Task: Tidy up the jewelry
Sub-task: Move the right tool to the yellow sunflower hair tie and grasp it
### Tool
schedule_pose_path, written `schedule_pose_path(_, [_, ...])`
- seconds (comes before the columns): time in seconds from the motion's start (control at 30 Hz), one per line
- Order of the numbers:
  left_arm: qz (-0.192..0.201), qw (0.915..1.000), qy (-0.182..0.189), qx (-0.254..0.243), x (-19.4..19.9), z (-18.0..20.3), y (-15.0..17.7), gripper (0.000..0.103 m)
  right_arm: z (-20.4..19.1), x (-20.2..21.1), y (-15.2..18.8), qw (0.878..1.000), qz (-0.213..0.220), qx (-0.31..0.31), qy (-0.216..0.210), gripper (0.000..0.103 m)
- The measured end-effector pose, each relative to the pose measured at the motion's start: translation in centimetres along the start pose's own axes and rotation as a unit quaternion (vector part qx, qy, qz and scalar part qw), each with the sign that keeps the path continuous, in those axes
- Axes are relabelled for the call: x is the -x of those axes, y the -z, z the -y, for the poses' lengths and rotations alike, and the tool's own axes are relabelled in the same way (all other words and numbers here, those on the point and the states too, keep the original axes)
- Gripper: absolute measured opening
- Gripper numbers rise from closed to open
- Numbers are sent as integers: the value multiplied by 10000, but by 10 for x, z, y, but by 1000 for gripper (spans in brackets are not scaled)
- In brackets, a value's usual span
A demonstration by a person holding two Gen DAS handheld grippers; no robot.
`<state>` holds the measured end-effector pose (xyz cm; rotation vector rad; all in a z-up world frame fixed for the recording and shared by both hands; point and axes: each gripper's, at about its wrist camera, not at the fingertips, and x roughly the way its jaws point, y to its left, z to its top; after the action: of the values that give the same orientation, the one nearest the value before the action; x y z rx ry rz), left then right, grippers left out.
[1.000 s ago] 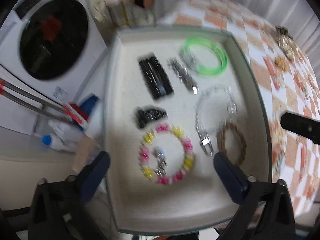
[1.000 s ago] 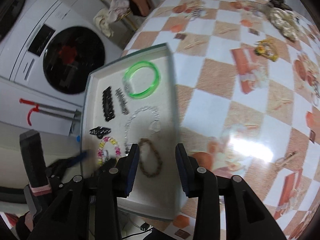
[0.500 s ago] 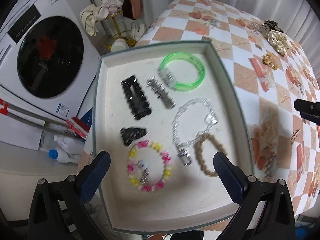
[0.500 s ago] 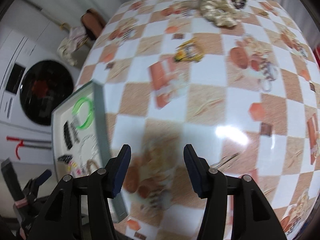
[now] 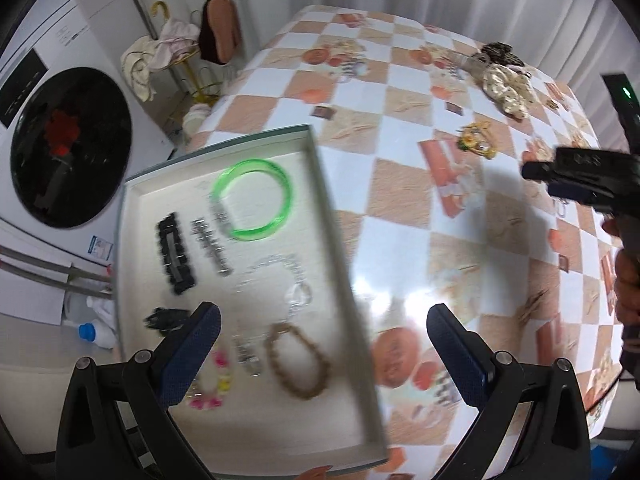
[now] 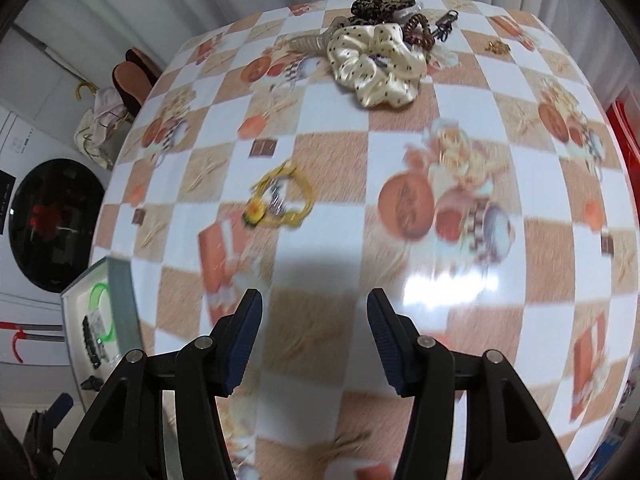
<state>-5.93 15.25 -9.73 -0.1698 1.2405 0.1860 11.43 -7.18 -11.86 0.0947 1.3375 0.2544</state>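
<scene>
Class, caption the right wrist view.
Open right gripper above checkered tablecloth, facing yellow bracelet and cream scrunchie.

Left wrist view: looks steeply down from above the near edge of the tray (image 5: 340,240), facing away from the holder across the checkered table (image 5: 400,184). The tray fills the lower left at close range; the washing machine (image 5: 68,148) lies left of the tray, off the table.

Right wrist view: looks down and forward over the table (image 6: 332,152), right of the tray (image 6: 120,300), which shows only as a sliver at the left edge. The tabletop is near; the far edge curves along the top.

Shared ground: tray, washing machine (image 6: 52,224), yellow bracelet (image 5: 478,142) (image 6: 280,200), cream scrunchie (image 5: 504,92) (image 6: 376,64) beyond the tray.
</scene>
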Motion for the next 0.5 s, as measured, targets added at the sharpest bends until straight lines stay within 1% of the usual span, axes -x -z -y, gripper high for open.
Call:
schedule_pose_path(0.17, [-99,9996,177,-215,-9,37,-4,103,3,-10,-18,9997,-69,250,-51,58])
schedule_pose_path(0.3, [-211,9984,319,-413,-18,62,0,103,3,-15,-29,9990,-69,428,-107,58])
schedule_pose_path(0.4, [-246,9972,427,-568,-23,78,4,103,5,-22,-37,9987,-92,485,-138,55])
schedule_pose_path(0.5, [-273,9961,484,-683,-26,94,8,103,4,-32,-45,9980,-135,602,-111,48])
